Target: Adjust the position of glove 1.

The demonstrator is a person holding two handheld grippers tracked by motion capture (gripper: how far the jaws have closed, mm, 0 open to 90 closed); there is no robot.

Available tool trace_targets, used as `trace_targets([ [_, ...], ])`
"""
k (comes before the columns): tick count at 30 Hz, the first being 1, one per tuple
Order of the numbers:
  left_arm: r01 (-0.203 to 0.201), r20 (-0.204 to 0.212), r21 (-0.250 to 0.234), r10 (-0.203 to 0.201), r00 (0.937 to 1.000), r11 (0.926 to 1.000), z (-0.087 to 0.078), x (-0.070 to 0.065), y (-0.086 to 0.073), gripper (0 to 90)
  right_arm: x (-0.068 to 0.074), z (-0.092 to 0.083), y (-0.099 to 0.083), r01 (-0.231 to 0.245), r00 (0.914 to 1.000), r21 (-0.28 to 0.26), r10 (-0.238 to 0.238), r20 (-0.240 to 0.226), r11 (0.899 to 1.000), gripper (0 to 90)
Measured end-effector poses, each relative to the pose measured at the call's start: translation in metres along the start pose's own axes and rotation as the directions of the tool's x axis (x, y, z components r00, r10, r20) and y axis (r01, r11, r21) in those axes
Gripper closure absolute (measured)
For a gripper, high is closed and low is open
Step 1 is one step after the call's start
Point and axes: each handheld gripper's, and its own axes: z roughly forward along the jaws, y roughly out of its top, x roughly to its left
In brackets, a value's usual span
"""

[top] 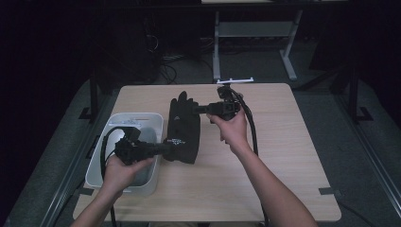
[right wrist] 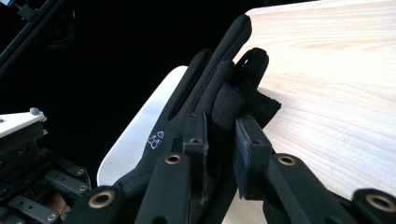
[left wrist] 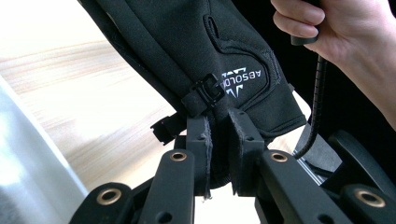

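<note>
From the high view, a black fabric winter glove with small white lettering at the cuff (top: 182,127) sits in the middle of the frame, stretched between two tools over a pale wood-grain tabletop (top: 283,142). The left gripper (top: 163,148), at lower left, pinches the cuff end; the right gripper (top: 198,109), at upper centre, pinches the finger end. A white rectangular plastic bin (top: 153,124) stands at the left, just beside the glove. The step in hand looks like carrying the glove, held at both ends, and the bin is the likely target; the next move would call for both hands travelling left together, keeping their grip until the glove is over the opening. Beyond the table, at the top of the frame, the room is dark, with a grey metal desk frame (top: 255,33) and loose cables on the floor. In the left gripper view, the jaws at bottom centre are pressed together on the cuff below the white logo. In the right gripper view, the jaws at bottom centre clamp the glove's fingers, the wood at right, the bin's rim at left.
</note>
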Motion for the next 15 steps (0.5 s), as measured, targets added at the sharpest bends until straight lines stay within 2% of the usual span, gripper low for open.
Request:
trace_targets([
  [15, 0.014, -0.024, -0.023, -0.015, 0.9996, 0.9996, -0.024, 0.009, -0.004, 80.3, 0.018, 0.021, 0.010, 0.030, 0.9993, 0.012, -0.030, -0.024, 0.999, 76.2],
])
